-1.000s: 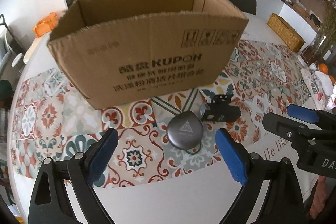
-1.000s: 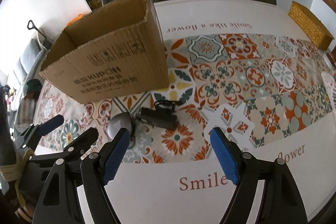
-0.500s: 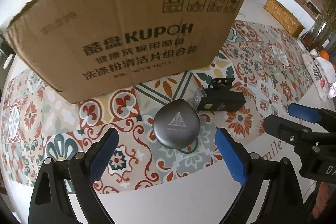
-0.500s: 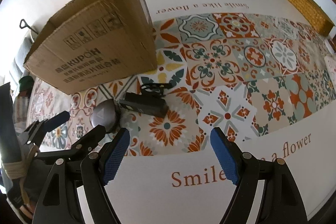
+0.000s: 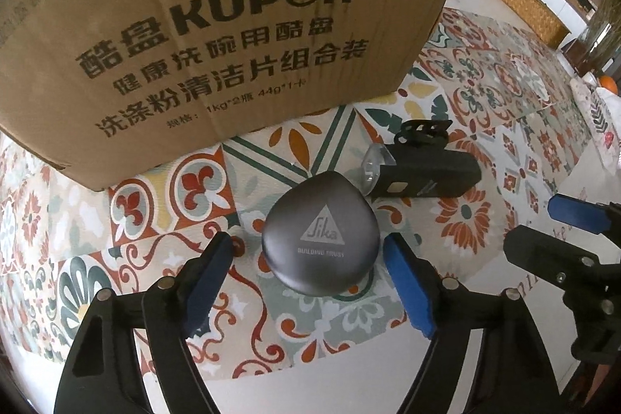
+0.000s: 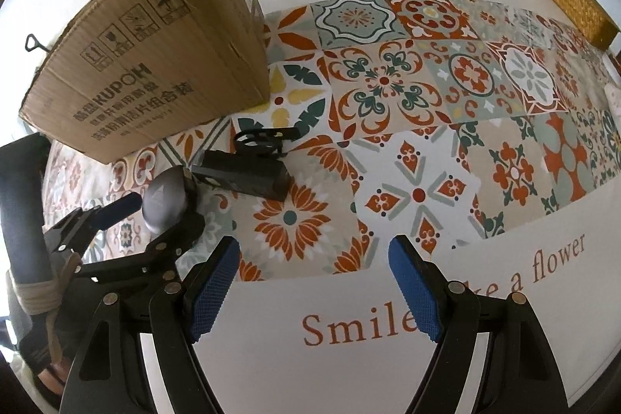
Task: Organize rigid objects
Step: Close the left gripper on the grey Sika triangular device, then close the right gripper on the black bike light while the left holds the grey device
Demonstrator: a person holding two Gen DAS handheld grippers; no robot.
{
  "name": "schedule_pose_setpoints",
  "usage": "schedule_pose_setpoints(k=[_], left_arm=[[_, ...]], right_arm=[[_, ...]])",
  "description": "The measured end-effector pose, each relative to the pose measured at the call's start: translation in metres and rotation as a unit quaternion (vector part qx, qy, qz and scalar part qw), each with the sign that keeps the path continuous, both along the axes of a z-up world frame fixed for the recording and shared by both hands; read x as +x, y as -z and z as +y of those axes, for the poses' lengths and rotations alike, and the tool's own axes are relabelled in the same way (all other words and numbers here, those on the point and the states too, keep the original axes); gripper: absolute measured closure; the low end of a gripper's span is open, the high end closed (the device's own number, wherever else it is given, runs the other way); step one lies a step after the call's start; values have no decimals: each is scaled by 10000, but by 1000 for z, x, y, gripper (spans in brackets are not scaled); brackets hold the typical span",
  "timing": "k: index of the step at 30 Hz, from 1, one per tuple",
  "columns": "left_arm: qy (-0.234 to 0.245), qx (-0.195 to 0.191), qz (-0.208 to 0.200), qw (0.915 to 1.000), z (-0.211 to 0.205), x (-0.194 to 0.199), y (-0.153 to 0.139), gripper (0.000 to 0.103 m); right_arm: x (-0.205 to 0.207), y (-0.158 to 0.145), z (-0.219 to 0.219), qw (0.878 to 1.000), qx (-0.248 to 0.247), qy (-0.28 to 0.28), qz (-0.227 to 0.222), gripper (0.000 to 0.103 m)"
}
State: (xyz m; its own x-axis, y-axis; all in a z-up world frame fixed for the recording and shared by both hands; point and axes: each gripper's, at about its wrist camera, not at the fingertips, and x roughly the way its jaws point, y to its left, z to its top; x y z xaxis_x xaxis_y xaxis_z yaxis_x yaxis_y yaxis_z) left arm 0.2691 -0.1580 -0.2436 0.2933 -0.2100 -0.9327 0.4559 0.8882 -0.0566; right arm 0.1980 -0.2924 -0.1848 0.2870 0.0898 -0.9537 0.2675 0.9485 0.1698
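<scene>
Case [image 5: 320,233]: looking hard, smooth, likely slippery; gripping its rounded sides is seeming best.
Left gripper [image 5: 310,274]: fingers gaping, flanking case.
Right gripper [image 6: 312,282]: fingers gaping, holding nothing.

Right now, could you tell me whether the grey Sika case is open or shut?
Shut. The grey case lies flat on the tablecloth, logo up, with no gap showing around its edge.

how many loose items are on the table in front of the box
2: a grey Sika case between the open left tool's fingers, and a black bike light just right of it. Anything inside the cardboard box is hidden.
</scene>
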Motion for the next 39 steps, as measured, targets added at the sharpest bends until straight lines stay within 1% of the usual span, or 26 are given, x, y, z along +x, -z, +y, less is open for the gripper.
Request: schedule_pose_setpoints(k=[2,4,5,7,8,14,18,26,30,35,39], left_arm=[[32,50,-74,10000,-2,0,0,29],[45,61,-138,9999,-4,0,0,37],[58,44,-180,9998,-4,0,0,39],[45,66,-247,9997,-4,-1,0,47],[15,85,-284,9996,-4,-1,0,48],[-79,-134,-162,9997,6,0,-3,48],[-156,-204,-146,9996,14,-3,-6,48],[-366,-368,-324,9981,33,-9,-24,48],[-532,-369,-416,9970,47,-8,-32,48],[-605,-300,-552,9962,55,-7,-36,48],[-724,-339,-521,9954,64,-4,-35,48]], right_arm=[[1,2,0,10000,0,4,23,24],[1,3,0,10000,-9,-9,28,24],[1,3,0,10000,-18,-9,34,24],[1,4,0,10000,-12,-12,43,24],[1,4,0,10000,-13,-18,48,24],[0,5,2,10000,5,-47,45,24],[1,1,7,9999,5,-119,-17,24],[5,-4,14,9997,53,-158,-180,24],[10,-7,20,9993,148,-229,-274,24],[17,-9,29,9984,208,-330,-417,24],[28,-5,35,9980,249,-368,-459,24]])
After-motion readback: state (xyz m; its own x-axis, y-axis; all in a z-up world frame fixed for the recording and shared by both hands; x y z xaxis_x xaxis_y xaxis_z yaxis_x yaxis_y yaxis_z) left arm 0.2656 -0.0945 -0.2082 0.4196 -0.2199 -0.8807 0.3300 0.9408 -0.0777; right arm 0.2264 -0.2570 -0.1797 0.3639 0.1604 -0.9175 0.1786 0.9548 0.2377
